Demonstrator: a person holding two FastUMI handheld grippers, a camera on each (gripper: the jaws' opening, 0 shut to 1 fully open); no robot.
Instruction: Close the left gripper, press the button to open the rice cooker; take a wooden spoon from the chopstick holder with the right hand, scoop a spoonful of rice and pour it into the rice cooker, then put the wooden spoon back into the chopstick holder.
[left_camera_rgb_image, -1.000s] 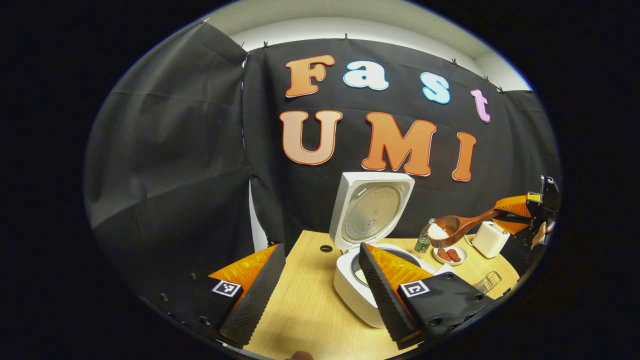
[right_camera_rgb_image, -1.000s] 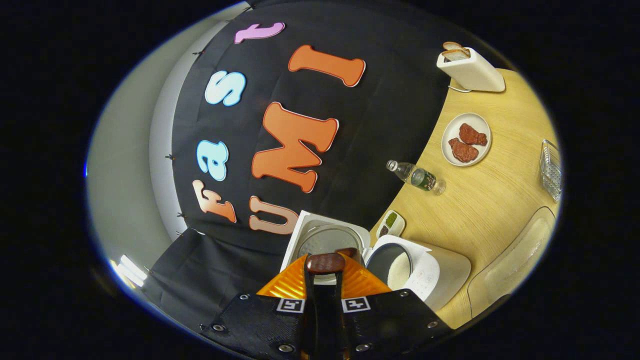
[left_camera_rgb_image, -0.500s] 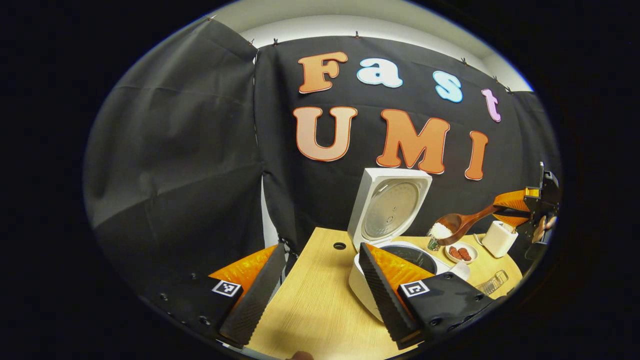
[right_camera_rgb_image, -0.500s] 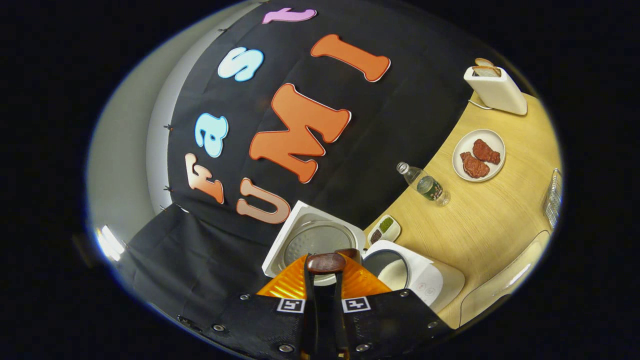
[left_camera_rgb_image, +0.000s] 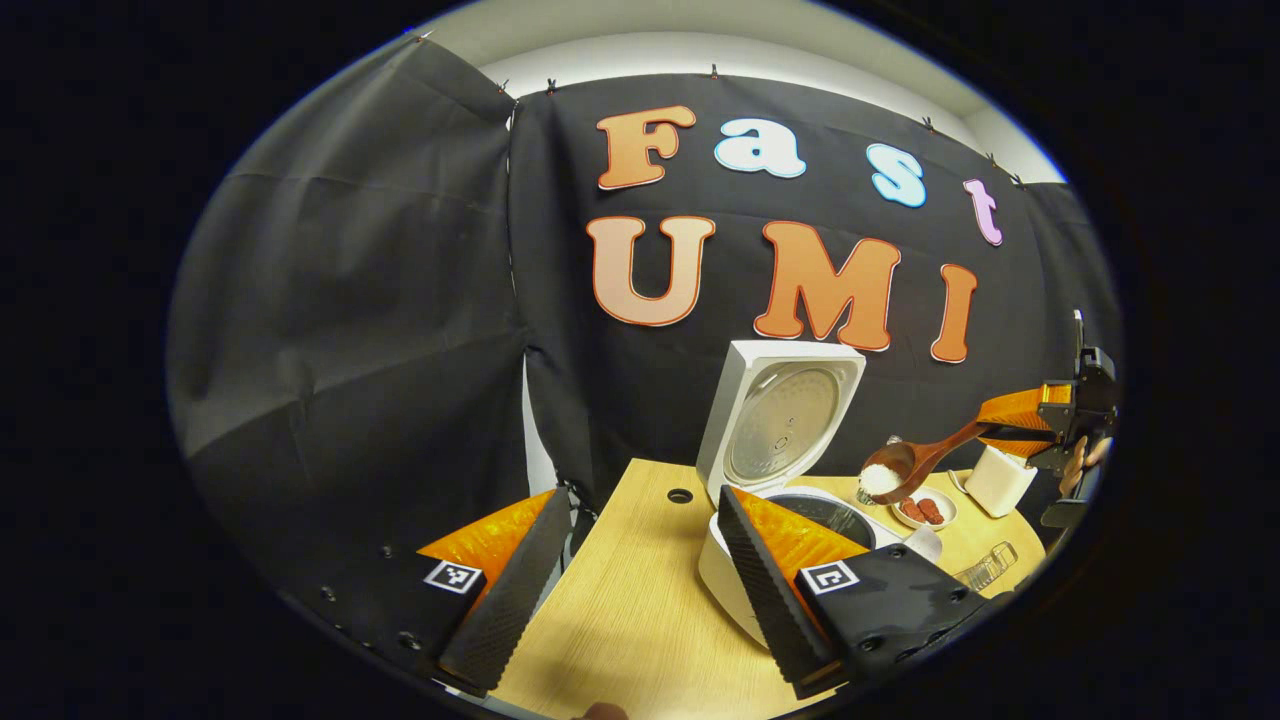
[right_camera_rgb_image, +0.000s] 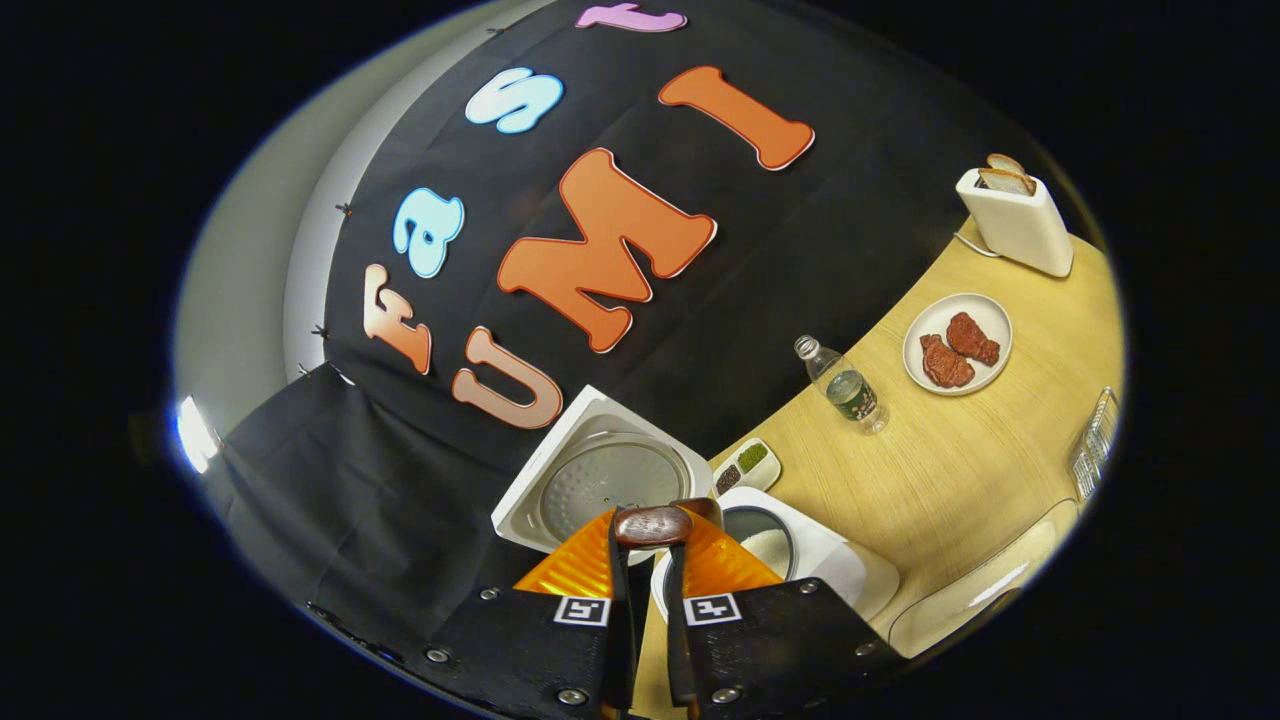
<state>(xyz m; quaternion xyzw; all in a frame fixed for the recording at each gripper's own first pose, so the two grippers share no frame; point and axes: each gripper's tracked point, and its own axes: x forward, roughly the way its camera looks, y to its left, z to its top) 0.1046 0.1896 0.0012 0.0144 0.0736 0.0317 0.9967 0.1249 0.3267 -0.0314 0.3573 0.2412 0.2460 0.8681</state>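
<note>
The white rice cooker (left_camera_rgb_image: 735, 590) stands open on the wooden table, its lid (left_camera_rgb_image: 782, 420) upright. In the left gripper view my left gripper (left_camera_rgb_image: 640, 570) is open and empty, low over the table in front of the cooker. At the far right of that view my right gripper (left_camera_rgb_image: 1010, 428) is shut on the handle of the wooden spoon (left_camera_rgb_image: 915, 462), whose bowl carries white rice (left_camera_rgb_image: 880, 480) just right of and above the pot. In the right gripper view my right gripper (right_camera_rgb_image: 650, 525) pinches the spoon handle (right_camera_rgb_image: 652, 524) above the cooker (right_camera_rgb_image: 800, 560), which has rice inside.
A plate of red meat pieces (right_camera_rgb_image: 957, 343), a water bottle (right_camera_rgb_image: 845, 388), a white toaster with bread (right_camera_rgb_image: 1018, 222), a small seasoning dish (right_camera_rgb_image: 745, 466) and a wire rack (right_camera_rgb_image: 1092, 448) stand on the table (right_camera_rgb_image: 950, 470). A clear container edge (right_camera_rgb_image: 985, 590) lies near the cooker.
The right gripper has carried the rice-laden spoon lower and closer to the open pot, tipping its bowl down. The left gripper shifted slightly earlier and now holds still, open.
</note>
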